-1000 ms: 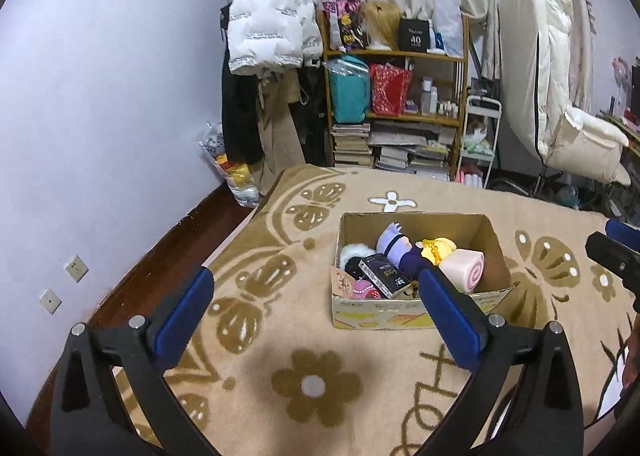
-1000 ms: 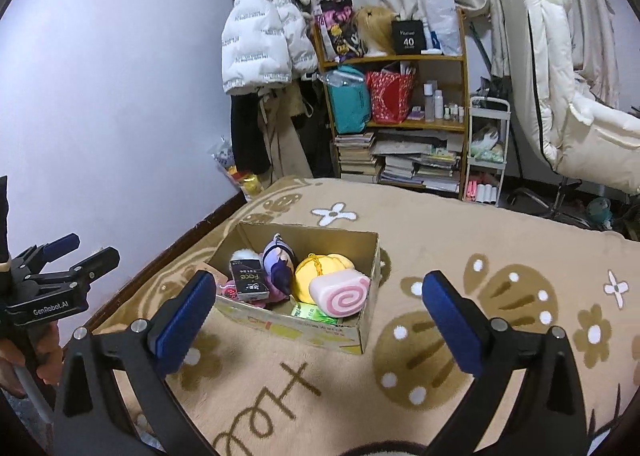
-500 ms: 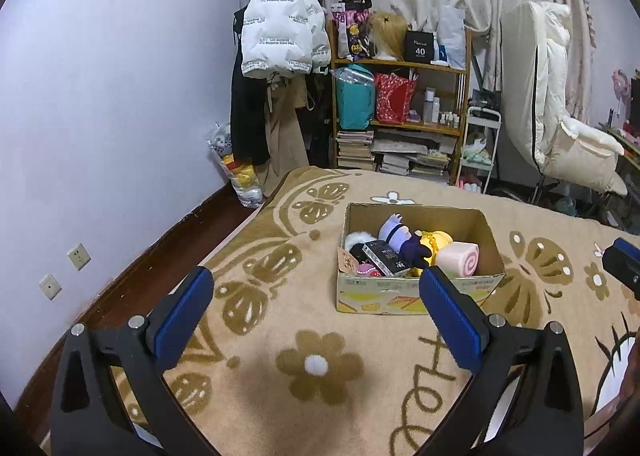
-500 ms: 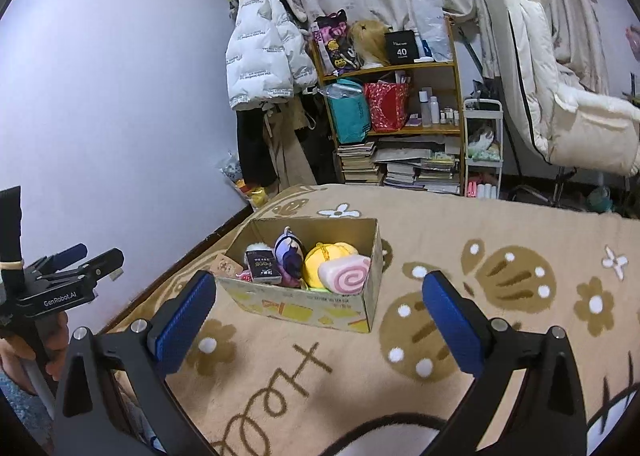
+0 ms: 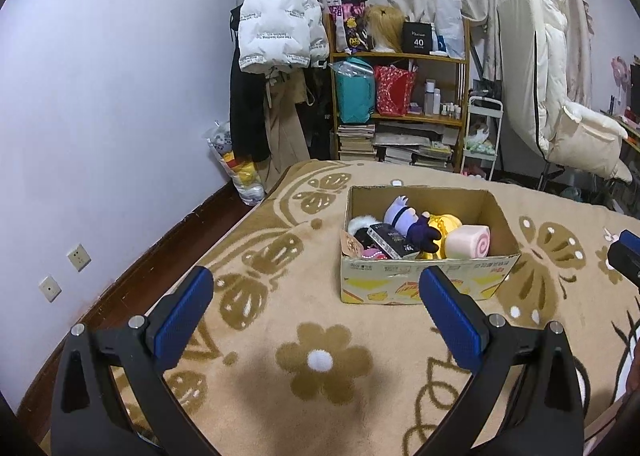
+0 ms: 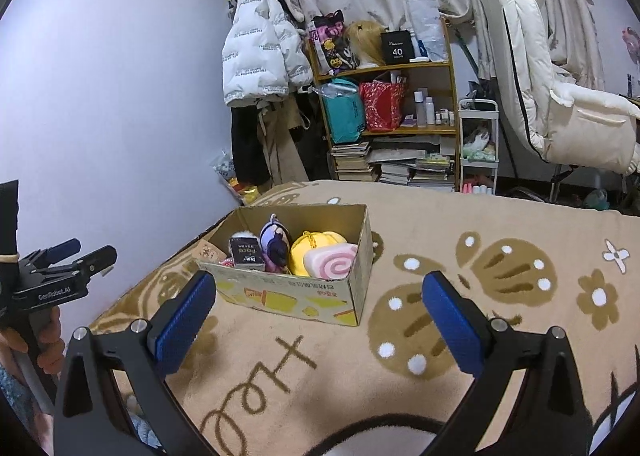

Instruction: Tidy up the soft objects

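Beyond both tongs, the cardboard box point(image 5: 430, 276) of plush toys point(image 6: 318, 256) sat on the patterned carpet point(image 5: 320, 336), its long side facing the left tongs point(image 5: 316, 296), the right tongs point(image 6: 316, 298) likewise apart and empty.

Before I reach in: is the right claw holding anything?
No, the right claw is open and empty above the blanket.
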